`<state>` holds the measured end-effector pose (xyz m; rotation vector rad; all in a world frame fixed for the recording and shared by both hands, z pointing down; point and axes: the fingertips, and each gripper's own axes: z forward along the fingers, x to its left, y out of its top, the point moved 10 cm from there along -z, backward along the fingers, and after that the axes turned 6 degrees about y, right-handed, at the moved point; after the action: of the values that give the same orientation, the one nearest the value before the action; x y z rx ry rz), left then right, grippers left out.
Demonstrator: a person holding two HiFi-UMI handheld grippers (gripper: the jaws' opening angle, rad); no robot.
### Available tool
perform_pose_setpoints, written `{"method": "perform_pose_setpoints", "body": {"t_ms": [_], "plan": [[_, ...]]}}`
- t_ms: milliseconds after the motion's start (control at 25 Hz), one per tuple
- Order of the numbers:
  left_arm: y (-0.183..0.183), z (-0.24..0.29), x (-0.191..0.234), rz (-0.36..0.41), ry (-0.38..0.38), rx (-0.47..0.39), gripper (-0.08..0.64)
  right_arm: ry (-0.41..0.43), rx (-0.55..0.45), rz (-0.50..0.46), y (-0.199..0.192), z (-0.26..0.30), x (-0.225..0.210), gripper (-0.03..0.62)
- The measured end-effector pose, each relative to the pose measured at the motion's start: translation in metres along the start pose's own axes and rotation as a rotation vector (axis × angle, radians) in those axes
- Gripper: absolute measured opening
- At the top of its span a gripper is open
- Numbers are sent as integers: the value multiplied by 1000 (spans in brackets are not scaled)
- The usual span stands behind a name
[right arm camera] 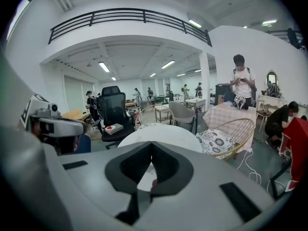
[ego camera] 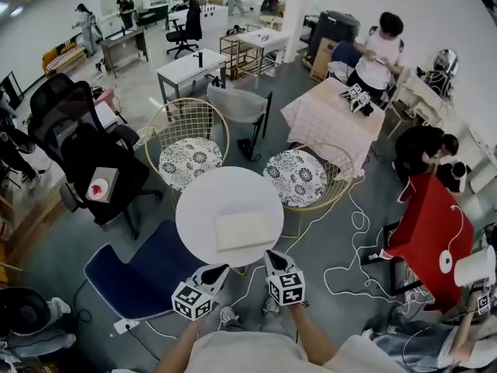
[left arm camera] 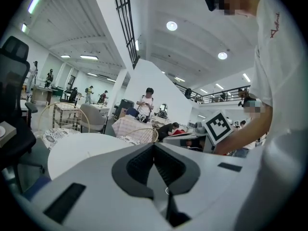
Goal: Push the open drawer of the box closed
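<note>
A flat white box [ego camera: 245, 230] lies on the round white table [ego camera: 203, 200], towards its near right side; I cannot make out a drawer on it from here. My left gripper [ego camera: 220, 270] hovers at the table's near edge, shut with nothing between its jaws. Just right of it my right gripper [ego camera: 272, 256] is shut and empty too, its tip close to the box's near right corner. In the left gripper view the jaws [left arm camera: 154, 146] meet over the table [left arm camera: 82, 150]. In the right gripper view the jaws [right arm camera: 151, 146] meet with the table [right arm camera: 166, 133] beyond.
Two wire chairs with patterned cushions [ego camera: 189, 158] [ego camera: 299, 177] stand behind the table. A blue seat [ego camera: 144, 274] is at the near left and a black office chair [ego camera: 85, 158] farther left. Cables [ego camera: 353, 266] trail over the floor to a red table [ego camera: 427, 231]. A person [ego camera: 380, 49] stands by a checked table.
</note>
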<state>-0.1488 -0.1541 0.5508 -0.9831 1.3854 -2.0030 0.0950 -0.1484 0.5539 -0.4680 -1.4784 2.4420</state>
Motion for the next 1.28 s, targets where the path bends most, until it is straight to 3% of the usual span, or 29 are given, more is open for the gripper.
{"method": "perform_pose_setpoints", "body": {"t_ms": [320, 600, 920, 1280], "plan": [[11, -11, -7, 45, 12, -46, 12, 15, -57, -4, -1, -19, 18, 17], [6, -20, -47, 43, 77, -66, 12, 65, -87, -35, -4, -55, 13, 17], [-32, -27, -120, 11, 122, -52, 12, 106, -72, -47, -43, -116, 7, 15], [-58, -55, -171, 23, 157, -43, 12, 153, -56, -39, -79, -163, 22, 15]]}}
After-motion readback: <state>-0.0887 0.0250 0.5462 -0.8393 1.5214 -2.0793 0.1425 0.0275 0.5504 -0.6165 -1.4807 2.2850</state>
